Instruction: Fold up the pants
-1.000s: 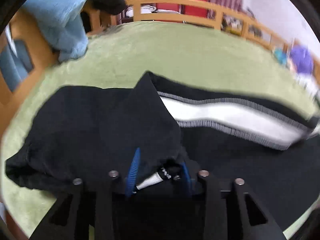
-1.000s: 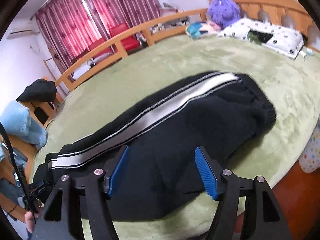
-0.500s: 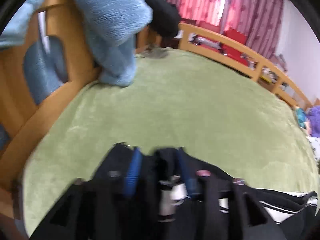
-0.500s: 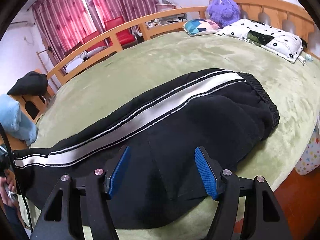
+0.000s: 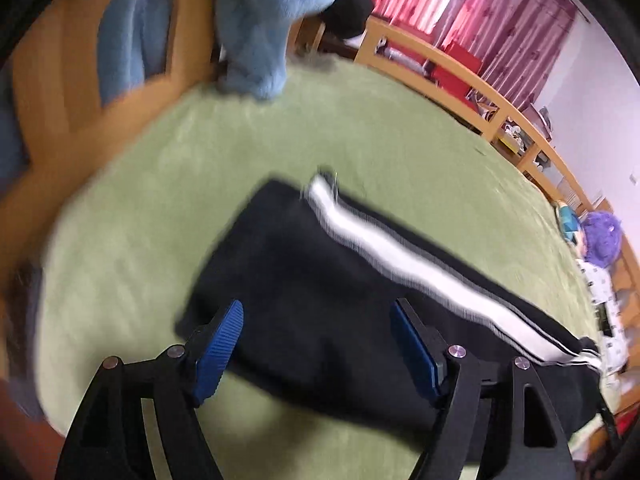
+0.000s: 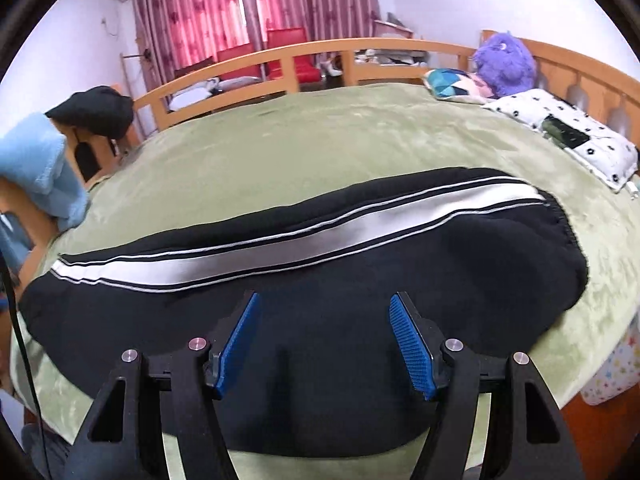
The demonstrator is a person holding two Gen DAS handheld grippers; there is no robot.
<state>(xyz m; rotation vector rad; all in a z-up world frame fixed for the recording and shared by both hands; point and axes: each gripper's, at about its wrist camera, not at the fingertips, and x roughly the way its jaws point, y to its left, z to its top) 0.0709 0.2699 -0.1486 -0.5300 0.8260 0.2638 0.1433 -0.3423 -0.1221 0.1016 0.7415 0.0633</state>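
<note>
We've got the black pants [image 6: 320, 280] stretched lengthwise across the green bed [image 6: 320, 136], white side stripe [image 6: 280, 248] facing up, waistband toward the spotted pillow [image 6: 568, 136]. Our left gripper [image 5: 320, 340] hovers over the cuff end, jaws spread wide with nothing between them, the view blurred. Our right gripper [image 6: 324, 336] sits over the middle of the pants, jaws spread as well, empty. A blue towel [image 5: 264, 20] hangs on the wooden bed frame [image 6: 312, 52].
</note>
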